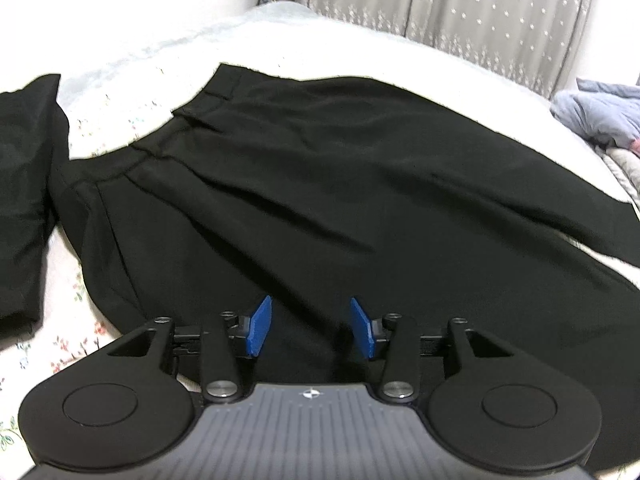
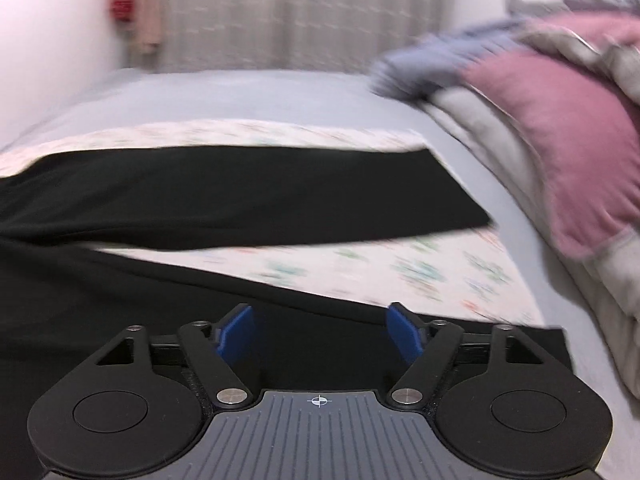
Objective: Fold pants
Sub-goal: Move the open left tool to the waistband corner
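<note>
Pants (image 1: 320,184) across floral bedsheet (image 2: 420,268)

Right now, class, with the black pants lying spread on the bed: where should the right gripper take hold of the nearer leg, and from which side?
Grip the nearer leg's hem, at the corner on the right. The black pants lie flat with legs splayed apart, so probably come in low from the open hem end, slipping one finger under the edge. The right gripper is open above that leg.

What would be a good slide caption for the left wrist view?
Open left gripper hovers over black pants spread flat on a floral bedsheet.
</note>
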The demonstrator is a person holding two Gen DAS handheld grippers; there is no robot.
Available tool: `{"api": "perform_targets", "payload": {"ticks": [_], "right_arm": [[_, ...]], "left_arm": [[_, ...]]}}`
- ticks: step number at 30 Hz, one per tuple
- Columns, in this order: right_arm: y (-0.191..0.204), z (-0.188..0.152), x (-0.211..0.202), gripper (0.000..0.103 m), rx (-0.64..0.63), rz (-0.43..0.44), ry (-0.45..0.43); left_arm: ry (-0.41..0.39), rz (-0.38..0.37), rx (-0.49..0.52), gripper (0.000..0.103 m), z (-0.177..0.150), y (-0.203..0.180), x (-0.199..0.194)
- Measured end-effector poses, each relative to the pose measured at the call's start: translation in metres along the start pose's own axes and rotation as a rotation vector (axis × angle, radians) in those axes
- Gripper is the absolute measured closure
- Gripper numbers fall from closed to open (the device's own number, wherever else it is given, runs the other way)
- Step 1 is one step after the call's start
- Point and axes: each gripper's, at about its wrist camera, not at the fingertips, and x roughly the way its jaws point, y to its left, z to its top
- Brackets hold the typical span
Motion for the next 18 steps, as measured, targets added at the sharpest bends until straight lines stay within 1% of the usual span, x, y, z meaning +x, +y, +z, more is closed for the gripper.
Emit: {"api": "perform_targets", "payload": {"ticks": [2, 4, 6, 9, 13, 16, 18], "right_arm": [[0.014, 0.007, -0.006, 0.021, -0.021, 0.046, -0.021], [0.019, 0.015, -0.009, 0.021, -0.024, 0.081, -0.033], [0.020, 0.019, -0.010, 0.021, -0.010, 0.092, -0.038], [0.013, 0.022, -0.005, 0.021, 0.044, 0.093, -0.019], [0.004, 0.016, -0.002, 0.021, 0.074, 0.082, 0.010], [-0.004, 0.013, 0.000, 0.021, 0.091, 0.077, 0.023], [-0.010, 0.013, 0.004, 0.021, 0.113, 0.066, 0.036]], "left_arm": [[-0.016, 0.002, -0.021, 0.040, 0.009, 0.001, -0.002], [-0.044, 0.025, -0.027, 0.037, 0.017, 0.001, -0.004], [-0.068, 0.058, -0.020, 0.036, 0.026, -0.002, -0.004], [-0.086, 0.086, -0.015, 0.032, 0.037, -0.006, 0.001], [-0.072, 0.089, -0.015, 0.030, 0.047, -0.009, 0.009], [-0.053, 0.087, -0.044, 0.027, 0.057, -0.004, 0.017], [-0.031, 0.081, -0.080, 0.026, 0.066, 0.006, 0.024]]}}
